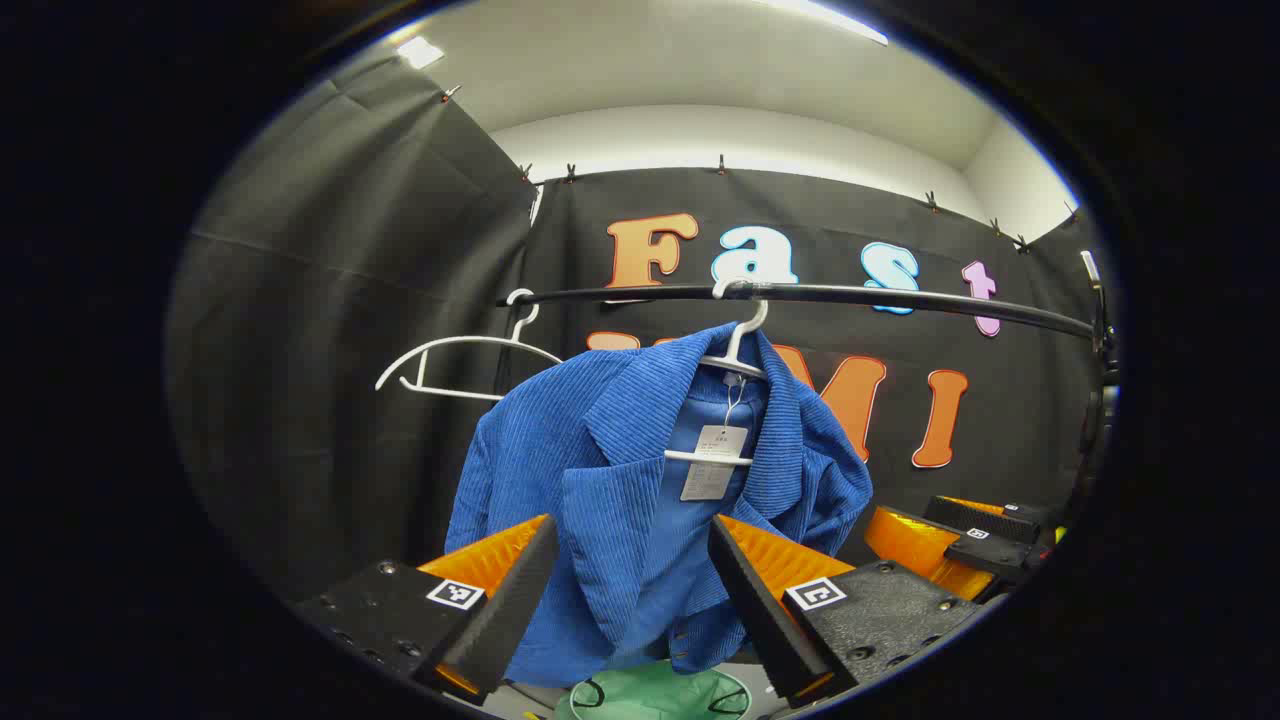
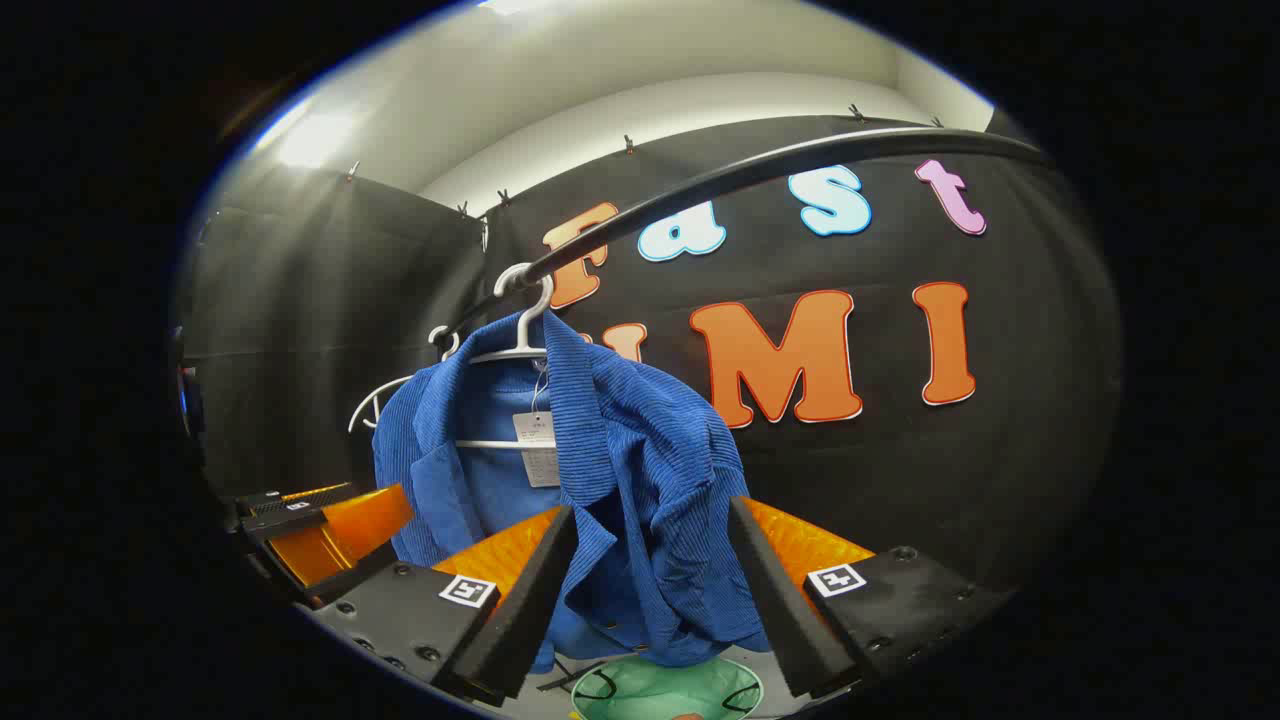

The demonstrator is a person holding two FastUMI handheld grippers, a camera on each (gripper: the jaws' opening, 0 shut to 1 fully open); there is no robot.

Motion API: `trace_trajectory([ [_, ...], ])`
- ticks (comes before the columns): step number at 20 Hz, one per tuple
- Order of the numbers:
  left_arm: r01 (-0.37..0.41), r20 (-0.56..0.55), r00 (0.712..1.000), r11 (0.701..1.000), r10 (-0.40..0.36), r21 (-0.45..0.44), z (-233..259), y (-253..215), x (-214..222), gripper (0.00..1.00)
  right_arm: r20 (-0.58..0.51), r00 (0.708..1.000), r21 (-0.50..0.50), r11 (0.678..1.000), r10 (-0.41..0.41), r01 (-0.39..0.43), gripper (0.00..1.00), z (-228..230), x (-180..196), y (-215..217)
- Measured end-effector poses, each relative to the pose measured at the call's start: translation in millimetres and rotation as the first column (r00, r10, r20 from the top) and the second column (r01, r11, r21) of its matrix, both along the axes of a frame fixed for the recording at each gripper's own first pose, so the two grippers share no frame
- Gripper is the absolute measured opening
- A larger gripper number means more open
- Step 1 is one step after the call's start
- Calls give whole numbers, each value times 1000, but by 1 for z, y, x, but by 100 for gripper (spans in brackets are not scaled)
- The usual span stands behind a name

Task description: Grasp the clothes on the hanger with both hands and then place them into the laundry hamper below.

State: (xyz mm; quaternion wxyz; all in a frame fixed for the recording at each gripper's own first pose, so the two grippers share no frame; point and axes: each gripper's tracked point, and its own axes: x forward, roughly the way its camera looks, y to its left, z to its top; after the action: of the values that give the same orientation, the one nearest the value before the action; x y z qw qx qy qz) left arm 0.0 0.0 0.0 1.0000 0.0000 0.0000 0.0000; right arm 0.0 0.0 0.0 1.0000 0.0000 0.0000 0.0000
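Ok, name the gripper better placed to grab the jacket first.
Left, narrowly. The left gripper is open with the blue jacket's front panel centred between its fingers. The right gripper, also open, frames only the jacket's sleeve side.

Both cams look up, close, at blue jacket (image 1: 640, 480) (image 2: 600, 470) on rail (image 1: 850, 296) (image 2: 760, 172); left gripper view frontal, right gripper view from its right.
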Motion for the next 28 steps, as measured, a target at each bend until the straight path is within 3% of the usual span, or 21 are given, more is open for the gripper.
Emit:
trace_trajectory([
  [1, -1, -1, 1000, 1000, 1, 1, 0, 0, 0, 95, -3, 1000, 0, 1000, -1, 1, 98, -1, 1, -1],
  [5, 11, 2, 1000, 1000, -11, 1, 1, -4, -1, 92, -4, 1000, -9, 1000, -24, 24, 98, -1, -1, -7],
  [14, 79, 4, 997, 997, -79, -1, -2, -21, -8, 92, 38, 986, -39, 986, -161, 162, 98, 8, -28, -36],
  [15, 83, 2, 997, 997, -83, 0, -3, -23, -8, 92, 40, 986, -38, 986, -160, 162, 98, 8, -29, -36],
  [16, 87, -1, 996, 996, -87, 1, -4, -23, -9, 92, 37, 986, -39, 986, -161, 162, 89, 7, -32, -35],
  [25, 93, -32, 995, 996, -93, 10, -11, -13, 3, 92, 1, 993, -42, 992, -121, 121, 89, -7, -21, -12],
  [26, 92, -37, 995, 996, -92, 11, -12, -9, 7, 98, -4, 992, -41, 992, -123, 123, 89, -9, -17, -9],
  [28, 90, -43, 995, 996, -89, 9, -13, -2, 17, 95, -7, 993, -37, 993, -116, 115, 89, -10, -12, -2],
])
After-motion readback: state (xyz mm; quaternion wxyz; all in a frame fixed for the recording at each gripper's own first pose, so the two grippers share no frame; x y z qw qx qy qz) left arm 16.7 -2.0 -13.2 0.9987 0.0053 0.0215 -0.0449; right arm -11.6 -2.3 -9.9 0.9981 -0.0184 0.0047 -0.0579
